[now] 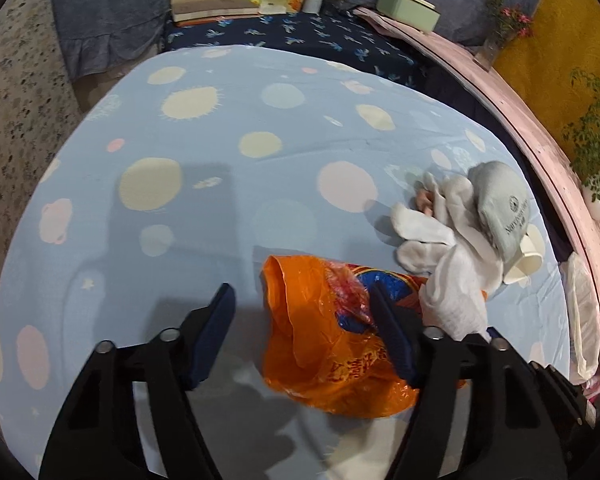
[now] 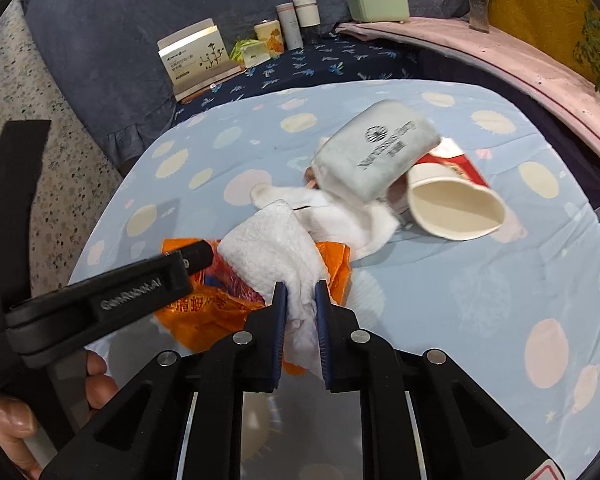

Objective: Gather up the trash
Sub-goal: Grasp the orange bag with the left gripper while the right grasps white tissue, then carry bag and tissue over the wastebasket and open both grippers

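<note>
Closest in the right wrist view, the right gripper (image 2: 300, 292) has its two blue-padded fingers clamped on the lower edge of a crumpled white tissue (image 2: 272, 248), which drapes over an orange plastic bag (image 2: 204, 308) lying on the spotted blue tablecloth (image 2: 480, 300). The left gripper (image 1: 300, 300) comes down over the same bag (image 1: 320, 344) with its fingers apart: one pad rests on the bag's crumpled top, the other stands clear over bare cloth, so nothing is pinched. A hand (image 2: 96, 384) grips that tool's handle at the lower left. Just beyond the bag lies the trash pile: white wadded tissues (image 1: 432, 236), a grey slipper (image 2: 372, 156) with dark printed lettering resting on top of them, and a tipped paper cup (image 2: 452, 204) touching the slipper, its mouth facing the camera. At the far end of the table stand a white box (image 2: 196, 60), two pale cylindrical containers (image 2: 298, 20) and a green tin (image 2: 378, 6).
</note>
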The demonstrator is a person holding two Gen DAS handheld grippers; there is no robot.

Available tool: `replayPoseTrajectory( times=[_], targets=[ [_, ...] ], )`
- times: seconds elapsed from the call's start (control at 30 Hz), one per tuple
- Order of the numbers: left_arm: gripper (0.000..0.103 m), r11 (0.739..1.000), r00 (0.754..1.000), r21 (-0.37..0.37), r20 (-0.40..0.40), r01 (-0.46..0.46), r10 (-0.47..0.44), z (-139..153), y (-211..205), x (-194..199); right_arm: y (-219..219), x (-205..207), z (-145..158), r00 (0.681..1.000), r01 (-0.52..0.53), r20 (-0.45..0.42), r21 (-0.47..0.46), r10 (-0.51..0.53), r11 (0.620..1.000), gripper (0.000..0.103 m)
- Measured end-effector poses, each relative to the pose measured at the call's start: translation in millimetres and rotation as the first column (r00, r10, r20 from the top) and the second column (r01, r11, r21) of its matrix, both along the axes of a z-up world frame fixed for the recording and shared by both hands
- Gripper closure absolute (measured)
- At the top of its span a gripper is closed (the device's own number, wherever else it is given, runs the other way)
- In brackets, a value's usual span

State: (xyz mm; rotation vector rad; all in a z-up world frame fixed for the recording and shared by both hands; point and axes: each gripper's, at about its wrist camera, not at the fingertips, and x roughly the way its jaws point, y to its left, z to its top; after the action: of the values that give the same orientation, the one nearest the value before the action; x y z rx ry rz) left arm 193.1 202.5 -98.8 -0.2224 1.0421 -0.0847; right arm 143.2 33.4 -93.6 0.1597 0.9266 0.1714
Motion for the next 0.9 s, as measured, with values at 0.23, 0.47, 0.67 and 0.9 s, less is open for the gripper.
replayPoseTrajectory(
  times=[0.23, 0.47, 0.67, 0.9],
  targets=[
    [0.080, 0.997, 0.997, -0.016, -0.012, 0.079, -0.079, -3.3, -28.7, -7.9, -21.6, -7.2, 7.1, 0.999, 0.044, 0.015, -0.003, -0.044, 0.999, 0.089],
    [0.090, 0.995, 0.995, -0.010, 0.021, 0.101, -0.100, 9.9, -46.1, -21.3, -50.2, -18.3, 18.7, 0.994, 0.099, 0.040, 0.015, -0.100, 0.995, 0.089],
    [0.092, 0.991, 0.989, 0.024, 0.066, 0.130, -0.131, 32.7, -70.5, -28.6, -80.4, -29.6, 36.9, 0.984, 0.153, 0.086, 0.021, -0.154, 0.988, 0.089],
    [0.092, 0.980, 0.973, 0.045, 0.117, 0.196, -0.200, 59.5, -109.8, -37.8, -127.8, -47.1, 57.8, 0.962, 0.235, 0.136, 0.041, -0.238, 0.971, 0.089]
  ],
)
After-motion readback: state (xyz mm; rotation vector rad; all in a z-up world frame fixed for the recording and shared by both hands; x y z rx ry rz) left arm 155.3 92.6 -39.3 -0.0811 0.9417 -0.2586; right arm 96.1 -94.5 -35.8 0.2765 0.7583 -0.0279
